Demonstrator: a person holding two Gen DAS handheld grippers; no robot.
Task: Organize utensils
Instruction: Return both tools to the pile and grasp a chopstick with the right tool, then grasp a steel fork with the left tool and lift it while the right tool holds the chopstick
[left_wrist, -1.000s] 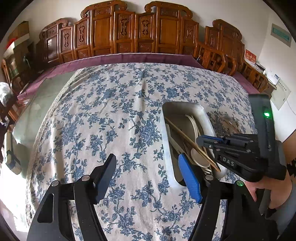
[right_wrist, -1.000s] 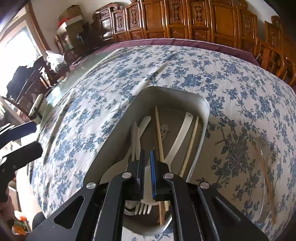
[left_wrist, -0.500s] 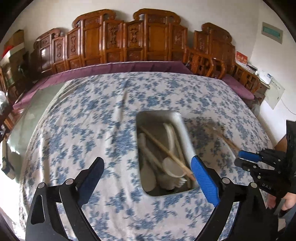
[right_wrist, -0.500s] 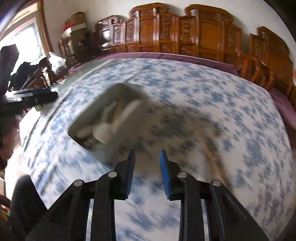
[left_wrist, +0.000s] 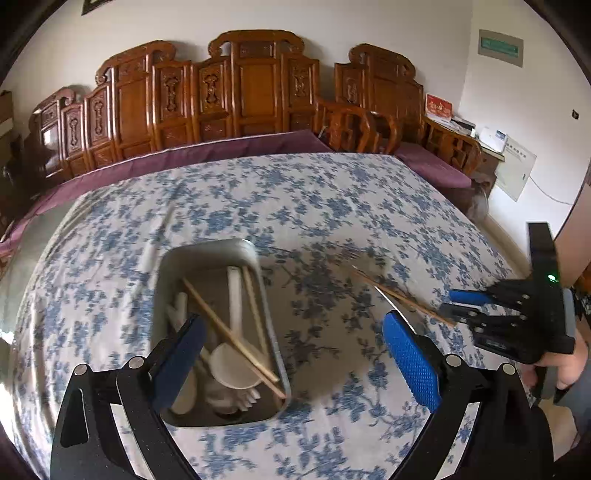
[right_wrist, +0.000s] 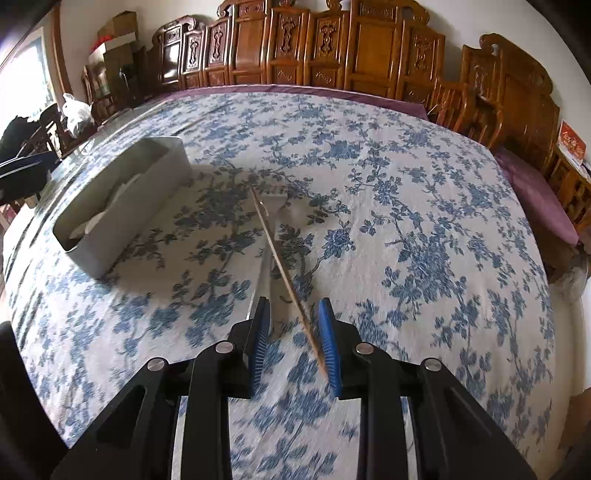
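The right gripper (right_wrist: 293, 332) stands partly parted, unclenched, over a chopstick (right_wrist: 280, 266) and clear plastic fork (right_wrist: 275, 206) mid-frame. The left gripper (left_wrist: 291, 354), spread wide and empty, hovers by the grey utensil tray (left_wrist: 266, 295) at lower left.

- A grey metal tray (left_wrist: 207, 254) sits on the cloth. It is long, with round corners and deep walls.
- Inside the tray lie two wooden chopsticks (left_wrist: 231, 334). One lies slanted across the other things, and one lies straight by the right wall.
- A white plastic spoon (left_wrist: 233, 354) lies in the tray too, with its round bowl at the near end.
- A white fork (left_wrist: 248, 398) lies at the near end of the tray.
- One more wooden chopstick (right_wrist: 282, 271) lies on the cloth, well apart from the tray.
- A clear plastic fork (right_wrist: 271, 221) lies right under that chopstick. It is hard to see.
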